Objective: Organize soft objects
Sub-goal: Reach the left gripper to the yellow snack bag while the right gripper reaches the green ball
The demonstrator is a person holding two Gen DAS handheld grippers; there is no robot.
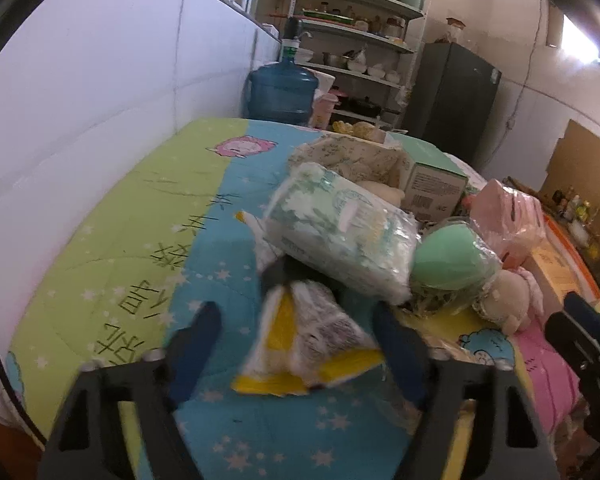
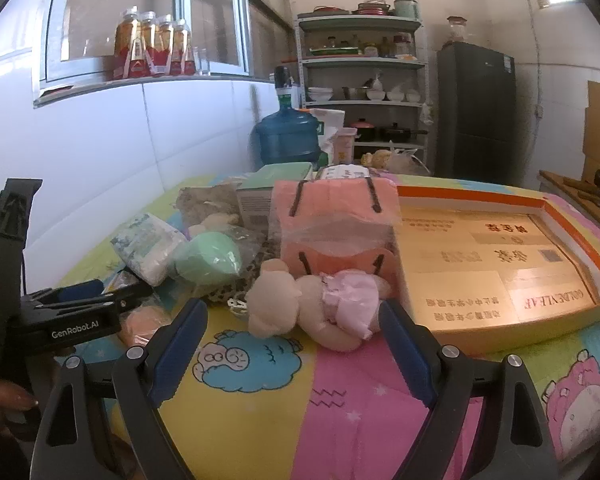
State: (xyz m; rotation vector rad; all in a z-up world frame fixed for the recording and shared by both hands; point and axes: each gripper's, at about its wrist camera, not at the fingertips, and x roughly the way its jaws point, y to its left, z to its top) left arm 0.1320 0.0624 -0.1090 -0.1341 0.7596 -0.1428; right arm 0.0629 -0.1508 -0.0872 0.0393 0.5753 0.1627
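Note:
My left gripper (image 1: 296, 316) is open, its blue fingers on either side of a yellow and white crinkly packet (image 1: 308, 344) lying on the bedspread. Behind it lie a white-green wipes pack (image 1: 340, 228), a mint green sponge in wrap (image 1: 448, 264) and a small plush doll (image 1: 504, 300). My right gripper (image 2: 292, 316) is open and empty, its fingers flanking the plush doll in a pink dress (image 2: 316, 304) without touching it. The left gripper (image 2: 76, 300) shows at the left in the right wrist view, near the wipes pack (image 2: 148, 246) and sponge (image 2: 206, 258).
A pink bagged item (image 2: 336, 220) stands behind the doll. An open orange-rimmed gift box (image 2: 500, 256) lies to the right. A green-white carton (image 1: 432, 184) and a floral fabric basket (image 1: 352, 156) sit further back. A water jug (image 1: 280, 92), shelves and a fridge stand beyond.

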